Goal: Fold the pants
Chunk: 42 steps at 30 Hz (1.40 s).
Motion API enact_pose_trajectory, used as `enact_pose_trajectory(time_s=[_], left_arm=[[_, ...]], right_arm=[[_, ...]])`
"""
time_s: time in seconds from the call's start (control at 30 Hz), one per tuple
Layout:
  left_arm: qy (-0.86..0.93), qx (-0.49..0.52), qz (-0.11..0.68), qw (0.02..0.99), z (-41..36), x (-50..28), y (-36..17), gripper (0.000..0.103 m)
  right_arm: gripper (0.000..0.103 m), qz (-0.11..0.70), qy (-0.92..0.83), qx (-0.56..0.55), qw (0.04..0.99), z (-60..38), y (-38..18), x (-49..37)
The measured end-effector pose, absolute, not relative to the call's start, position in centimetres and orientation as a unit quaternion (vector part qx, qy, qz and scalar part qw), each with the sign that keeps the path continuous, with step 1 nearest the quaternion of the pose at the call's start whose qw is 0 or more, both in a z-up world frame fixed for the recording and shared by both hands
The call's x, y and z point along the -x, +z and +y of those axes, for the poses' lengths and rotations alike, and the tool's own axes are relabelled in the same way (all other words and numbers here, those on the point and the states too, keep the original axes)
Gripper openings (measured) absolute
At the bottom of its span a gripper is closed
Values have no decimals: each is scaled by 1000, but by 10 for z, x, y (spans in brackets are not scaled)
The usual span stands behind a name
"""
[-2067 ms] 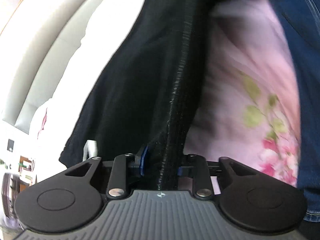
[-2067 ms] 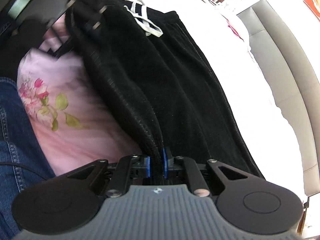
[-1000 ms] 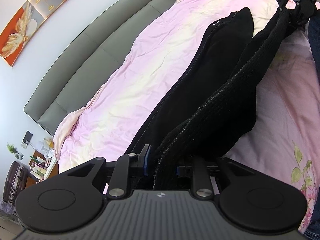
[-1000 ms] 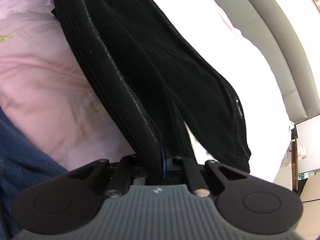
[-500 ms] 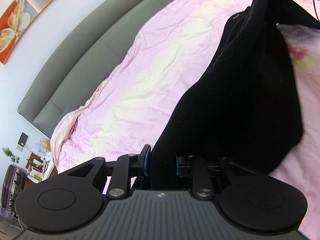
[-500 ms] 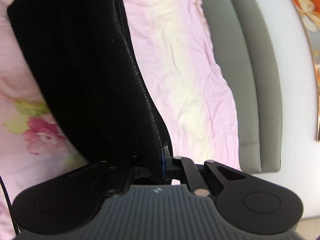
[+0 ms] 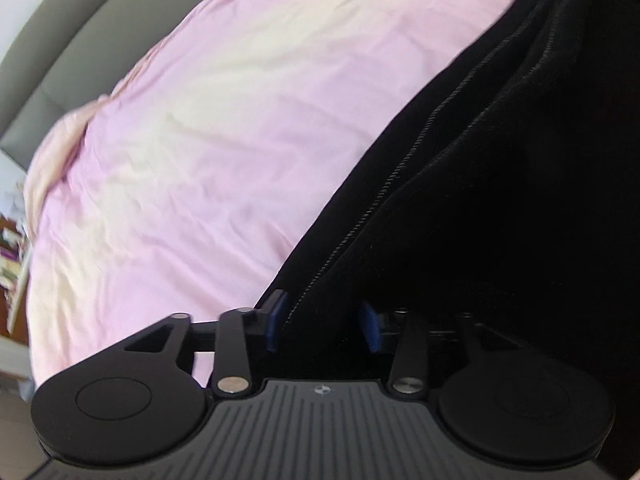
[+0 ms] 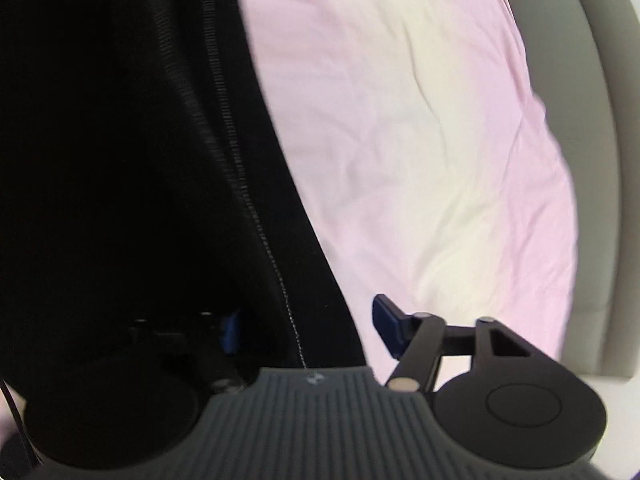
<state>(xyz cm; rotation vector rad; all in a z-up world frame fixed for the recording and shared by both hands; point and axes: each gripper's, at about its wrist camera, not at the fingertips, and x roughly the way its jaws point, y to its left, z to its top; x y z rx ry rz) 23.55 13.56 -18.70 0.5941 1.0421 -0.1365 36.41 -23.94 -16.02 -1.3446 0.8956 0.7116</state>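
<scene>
My left gripper [image 7: 322,326] and my right gripper [image 8: 306,332] are both opening, their blue pads standing clear of the black pants [image 7: 500,200] that lie loose between each pair of jaws. The pants lie doubled lengthwise on the pink duvet [image 7: 224,128], with 2 ribbed side edges stacked nearly together on the side toward the grey headboard [image 7: 52,52]. I judge the 1st lengthwise fold laid down, and what is left is to back both grippers off, smooth the cloth and fold it across its length.
</scene>
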Motion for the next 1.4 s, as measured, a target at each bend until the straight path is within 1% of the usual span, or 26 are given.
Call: enact_pose_trajectory(time_s=[0.03,0.07,0.1,0.2,0.3,0.37,0.43,0.47,0.5,0.57,0.63,0.8,0.87,0.9,1.03,1.1,1.13,1.2,1.23,1.27,1.33,1.4], left_arm=[[-59,-269,488,828,142,-238,-187,69],[-54,-262,485,833,149,-238,-186,81],[-50,-256,481,837,155,-238,-183,86],[-51,-223,481,846,175,-238,-178,86],[-49,-209,480,851,183,-234,-178,86],[-43,-206,477,853,182,-234,-177,86],[-33,-216,473,853,177,-230,-178,85],[-29,-227,471,852,169,-230,-177,83],[-27,-240,469,850,163,-228,-176,80],[-25,-262,464,846,149,-225,-174,78],[-22,-276,458,845,144,-223,-171,77],[-15,-282,455,845,143,-216,-171,77],[-13,-281,454,846,144,-213,-172,77],[-12,-280,453,846,143,-212,-173,77],[-9,-280,451,848,143,-210,-172,77],[-8,-281,453,846,142,-211,-173,77],[-8,-282,454,845,142,-211,-173,77],[-7,-283,454,845,142,-210,-173,77],[-7,-284,454,845,142,-209,-173,77],[-7,-284,454,844,142,-208,-173,77],[-8,-283,456,844,143,-209,-175,77],[-8,-279,457,845,145,-211,-176,78]], right_arm=[[68,409,312,564,646,-244,-159,-374],[72,420,313,543,656,-253,-158,-384],[73,431,316,519,667,-259,-155,-390],[73,459,324,447,696,-277,-144,-406],[73,462,322,406,720,-287,-124,-408],[75,456,312,403,730,-286,-113,-405],[82,448,283,415,739,-279,-106,-396],[83,451,264,423,741,-275,-106,-389],[83,463,249,428,735,-270,-109,-382],[83,487,246,456,703,-265,-116,-362],[83,479,242,474,698,-267,-116,-341],[82,471,200,389,766,-292,-99,-304],[75,474,203,363,776,-301,-105,-282],[74,476,205,354,778,-307,-108,-270],[72,499,218,318,776,-316,-137,-218],[72,506,210,323,771,-315,-160,-195],[70,504,200,337,769,-315,-171,-187],[45,502,184,361,764,-321,-188,-176],[10,507,176,365,760,-325,-194,-175],[4,506,168,365,763,-330,-195,-175],[1,507,166,344,773,-340,-185,-178],[0,494,158,350,780,-350,-164,-183]])
